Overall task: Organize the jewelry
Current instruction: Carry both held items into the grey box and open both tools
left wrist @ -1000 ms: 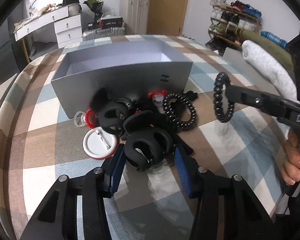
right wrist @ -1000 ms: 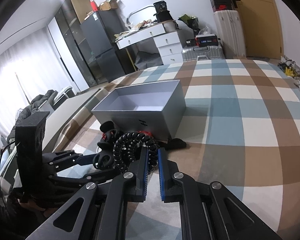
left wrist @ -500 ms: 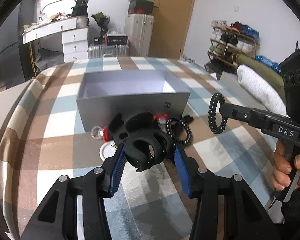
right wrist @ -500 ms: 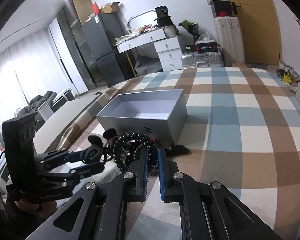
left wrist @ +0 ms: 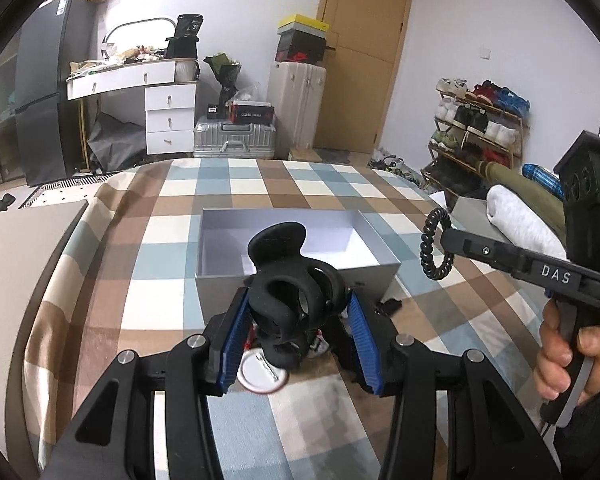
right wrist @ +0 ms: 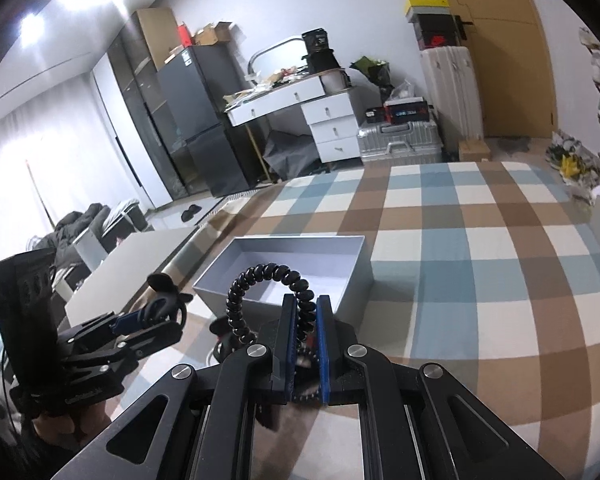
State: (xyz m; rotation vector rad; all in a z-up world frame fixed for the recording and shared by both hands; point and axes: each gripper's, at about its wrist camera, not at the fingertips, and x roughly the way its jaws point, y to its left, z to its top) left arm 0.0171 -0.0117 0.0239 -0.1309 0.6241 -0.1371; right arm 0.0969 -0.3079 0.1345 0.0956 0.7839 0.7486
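The left tool (left wrist: 296, 312) is part-way spread, its blue pads pinching a black claw hair clip (left wrist: 290, 280) by both sides, lifted clear of the checked bedspread (left wrist: 172, 240). The right tool (right wrist: 304, 324) has its pads pressed almost together on a black spiral hair tie (right wrist: 268, 276), whose loop arches up ahead of the fingertips. Just ahead of both tools stands the open grey box (left wrist: 224, 236), its inside bare as far as can be seen. Below the left tool, at the box's near wall, lie a round white badge (left wrist: 260, 376) and some small dark and red pieces, mostly hidden by the clip. The right tool's side, seen from the left camera, bears "DAS" in white letters. A small dark mark on the box's front wall is too small to read. A hand (left wrist: 564, 352) grips the right tool's handle.
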